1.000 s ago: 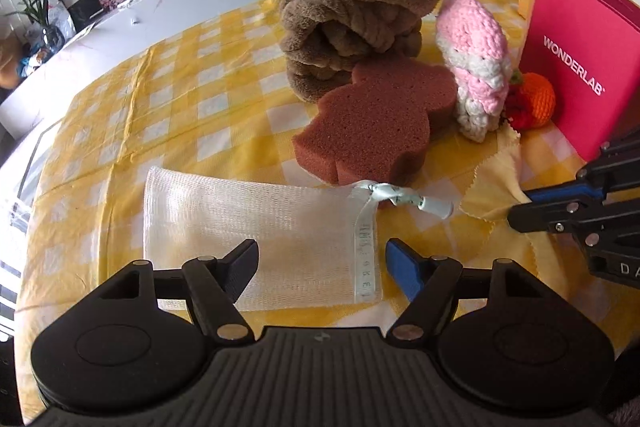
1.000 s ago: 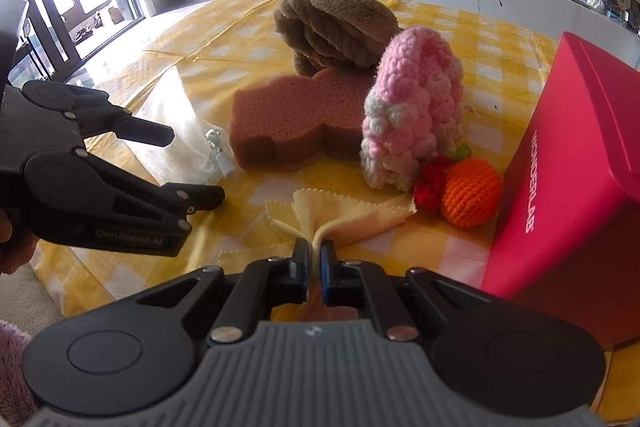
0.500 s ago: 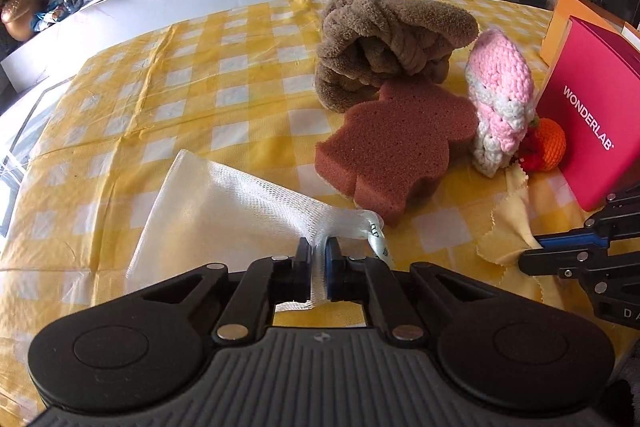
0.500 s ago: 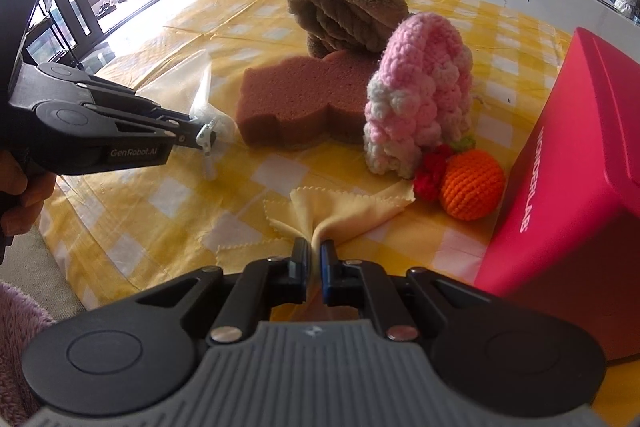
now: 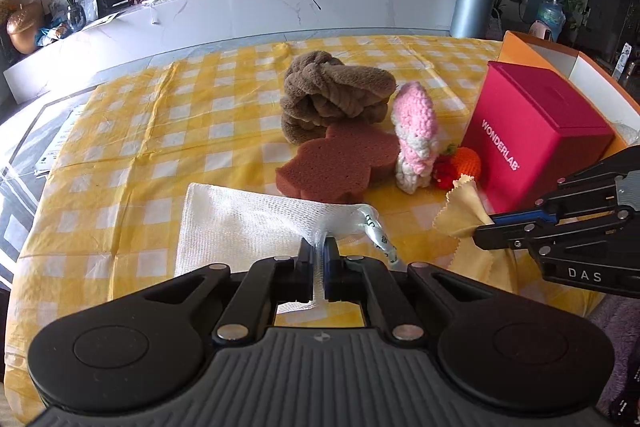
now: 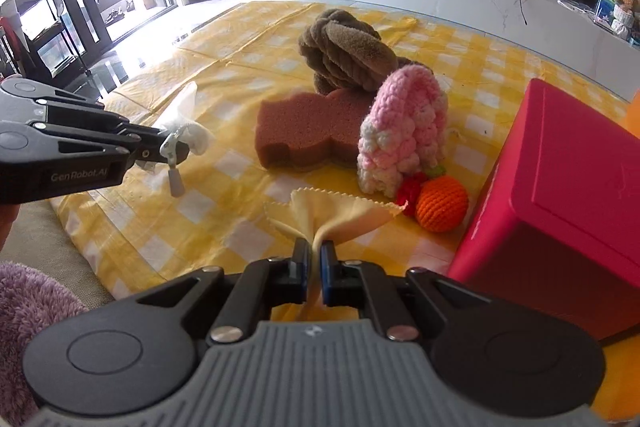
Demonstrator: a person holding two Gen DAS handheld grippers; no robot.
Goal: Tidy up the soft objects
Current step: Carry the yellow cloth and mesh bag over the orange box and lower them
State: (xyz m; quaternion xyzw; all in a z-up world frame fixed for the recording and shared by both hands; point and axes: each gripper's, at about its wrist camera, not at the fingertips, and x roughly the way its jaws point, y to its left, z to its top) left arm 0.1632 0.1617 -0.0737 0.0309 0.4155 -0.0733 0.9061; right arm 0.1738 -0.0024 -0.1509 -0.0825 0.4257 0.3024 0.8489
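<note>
L gripper [image 5: 319, 251], bottom centre of its own view, jaws pinched nearly together on the gathered neck of the white mesh bag [image 5: 248, 223]. Bag fans out up and left from the tips over the yellow check cloth [image 5: 160, 131]; its ribbon tag [image 5: 378, 231] hangs just right of the tips. In the R view the same gripper [image 6: 176, 147] reaches in from the left edge, about level, bag bunched at its tip, tag dangling below.

R gripper [image 6: 316, 259], bottom centre of its view, jaws likewise almost closed, w/ a yellow pinked-edge cloth [image 6: 332, 211] squeezed between them and flaring up toward frame centre. In the L view it [image 5: 486, 227] comes in from the right edge, the cloth sticking up-left from its tips.

Beyond both, mid-frame: brown sponge [image 5: 340, 167] flat on the table, knotted brown plush [image 5: 336, 95] behind it and touching. Pink-and-white crochet piece [image 5: 416, 135] stands upright just right of the sponge; orange crochet ball [image 5: 466, 163] w/ a red bit beside it at the crochet's base. Red WONDERLAB box [image 5: 532, 135] further right, orange box [image 5: 560, 55] behind it.
</note>
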